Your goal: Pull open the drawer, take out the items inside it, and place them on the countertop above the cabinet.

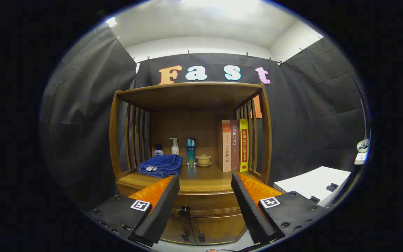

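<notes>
Fingers [205, 180] spread wide and empty, shut drawer [201, 206] running crosswise ahead, its knob [184, 210] facing them

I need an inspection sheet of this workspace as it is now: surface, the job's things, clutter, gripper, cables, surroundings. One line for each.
Surface: wooden countertop of the cabinet, bare at its front edge.
Job's things: drawer below the countertop is closed; its dark knob lies between the fingers; contents hidden.
Clutter: folded blue towel, small bottle, white pump bottle, tall blue bottle, lidded cup on a saucer, three upright books, all on the countertop.
Gripper: gripper open, holding nothing, short of the drawer.
Cables: nothing seen.
Surroundings: black cloth wall; white box beside the cabinet; two lower cabinet doors closed.
</notes>
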Available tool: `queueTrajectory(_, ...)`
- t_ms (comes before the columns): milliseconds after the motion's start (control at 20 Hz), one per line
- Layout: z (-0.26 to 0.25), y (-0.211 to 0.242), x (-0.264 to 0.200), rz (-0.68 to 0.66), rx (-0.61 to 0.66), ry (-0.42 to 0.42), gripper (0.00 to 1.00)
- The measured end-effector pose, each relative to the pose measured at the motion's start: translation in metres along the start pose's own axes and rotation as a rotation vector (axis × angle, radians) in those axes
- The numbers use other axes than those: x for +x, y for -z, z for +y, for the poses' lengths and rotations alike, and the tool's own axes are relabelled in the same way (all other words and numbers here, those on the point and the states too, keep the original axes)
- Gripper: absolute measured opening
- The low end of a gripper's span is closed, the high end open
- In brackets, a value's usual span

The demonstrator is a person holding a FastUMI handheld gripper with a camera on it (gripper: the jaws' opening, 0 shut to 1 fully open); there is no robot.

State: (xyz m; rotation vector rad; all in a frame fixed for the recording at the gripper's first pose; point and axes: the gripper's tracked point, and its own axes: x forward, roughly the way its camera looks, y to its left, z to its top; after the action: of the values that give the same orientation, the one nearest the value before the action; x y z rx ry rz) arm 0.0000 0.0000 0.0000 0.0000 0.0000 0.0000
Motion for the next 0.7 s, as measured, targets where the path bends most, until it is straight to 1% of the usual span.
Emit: queueTrajectory(700, -0.0010, 0.0006, -0.0028, 0.002, -0.002, -0.001, 0.98)
